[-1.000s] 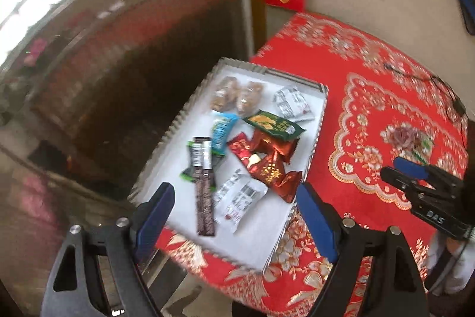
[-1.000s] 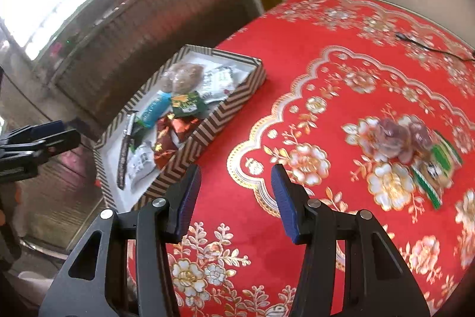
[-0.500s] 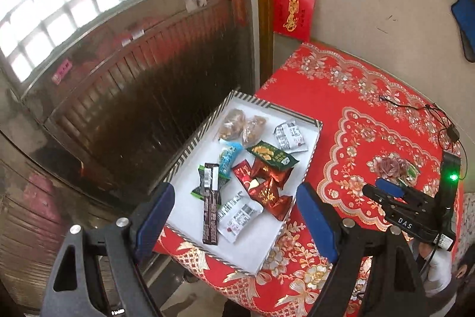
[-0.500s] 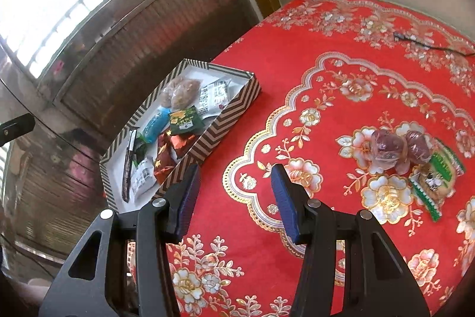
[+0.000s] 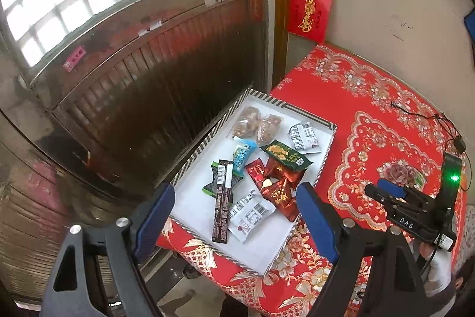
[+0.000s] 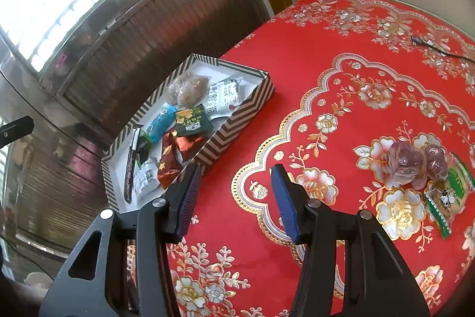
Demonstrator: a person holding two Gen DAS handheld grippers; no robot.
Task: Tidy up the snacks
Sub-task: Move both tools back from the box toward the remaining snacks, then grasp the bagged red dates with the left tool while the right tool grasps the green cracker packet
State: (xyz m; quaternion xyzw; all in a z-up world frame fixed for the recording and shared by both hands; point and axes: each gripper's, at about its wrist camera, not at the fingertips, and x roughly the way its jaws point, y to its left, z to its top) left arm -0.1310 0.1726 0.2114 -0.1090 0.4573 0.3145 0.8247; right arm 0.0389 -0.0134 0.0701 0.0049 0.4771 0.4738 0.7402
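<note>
Embroidered red tablecloth [image 6: 297,55]; chevron-striped cardboard tray [image 6: 237,121].

left gripper [image 5: 236,216] | risen above tray [image 5: 207,135] | snacks unmoved

Tablecloth [image 6: 311,28]: red cloth with a satin sheen, gold and silver floral embroidery being shown. Tray [image 5: 325,150]: matt card, striped paper walls, plain white floor inside. Snack packets in it: glossy plastic film, light being reflected off the red foil wrappers [image 5: 282,183]; far pair of clear wrappers [image 5: 256,124] being seen through to rough brown contents. Loose snacks [image 6: 415,165] at right on the cloth: clear shiny film. Left gripper [image 5: 234,216] and right gripper [image 6: 234,198]: matt black plastic frames, ribbed blue pads [image 6: 185,201], bright metal screw heads. Shutter [image 5: 166,97] on the left: ribbed metal, dull and stained. Far wall: matt plaster, glossy red paper being displayed.
</note>
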